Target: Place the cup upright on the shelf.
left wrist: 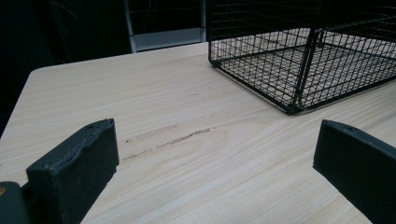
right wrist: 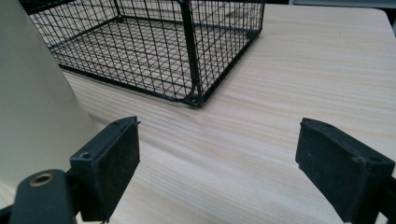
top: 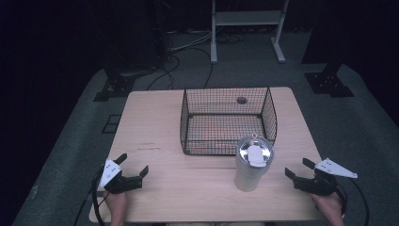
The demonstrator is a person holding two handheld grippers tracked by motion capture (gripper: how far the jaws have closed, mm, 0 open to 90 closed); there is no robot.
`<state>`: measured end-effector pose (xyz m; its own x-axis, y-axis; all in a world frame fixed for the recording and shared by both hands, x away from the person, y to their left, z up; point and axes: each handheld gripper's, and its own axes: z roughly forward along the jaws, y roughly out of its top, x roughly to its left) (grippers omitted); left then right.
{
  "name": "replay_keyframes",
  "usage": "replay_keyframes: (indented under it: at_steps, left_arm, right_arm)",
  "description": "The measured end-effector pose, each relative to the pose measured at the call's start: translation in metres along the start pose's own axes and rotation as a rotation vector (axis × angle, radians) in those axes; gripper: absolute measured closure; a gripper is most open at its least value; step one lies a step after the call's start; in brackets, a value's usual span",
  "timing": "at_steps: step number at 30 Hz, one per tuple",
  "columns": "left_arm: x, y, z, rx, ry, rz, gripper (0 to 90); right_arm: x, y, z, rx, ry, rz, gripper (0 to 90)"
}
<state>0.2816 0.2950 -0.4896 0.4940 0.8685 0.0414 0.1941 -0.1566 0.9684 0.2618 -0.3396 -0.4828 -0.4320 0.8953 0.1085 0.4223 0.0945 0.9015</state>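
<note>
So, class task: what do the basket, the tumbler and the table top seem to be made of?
Basket: thin black wire, probably coated metal, in a fine open grid.
Tumbler: pale matte body, with a shiny lid that reflects light; metal or plastic, hard to tell.
Table top: light wood or wood-look laminate, with visible grain lines and a matte surface.

My two grippers, left and right, have black jaws and white top plates. Between them stands a pale cream tumbler with a silvery lid. The basket is black wire mesh. The table is light woodgrain.
</note>
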Motion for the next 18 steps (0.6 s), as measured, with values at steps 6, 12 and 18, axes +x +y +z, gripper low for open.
replay_keyframes:
  at_steps: [6,12,18]
  left_arm:
    - [0.000,0.000,-0.001,-0.002,0.000,0.002,0.0]
    - [0.000,0.000,-0.001,-0.007,-0.005,-0.003,0.0]
    - [-0.001,0.000,-0.001,-0.002,-0.003,0.004,0.0]
  right_arm:
    - [0.004,0.012,-0.005,-0.017,0.044,-0.025,12.5]
    - [0.009,0.025,-0.012,-0.025,0.072,-0.063,12.0]
    - [0.023,0.040,-0.021,-0.027,0.094,-0.135,11.0]
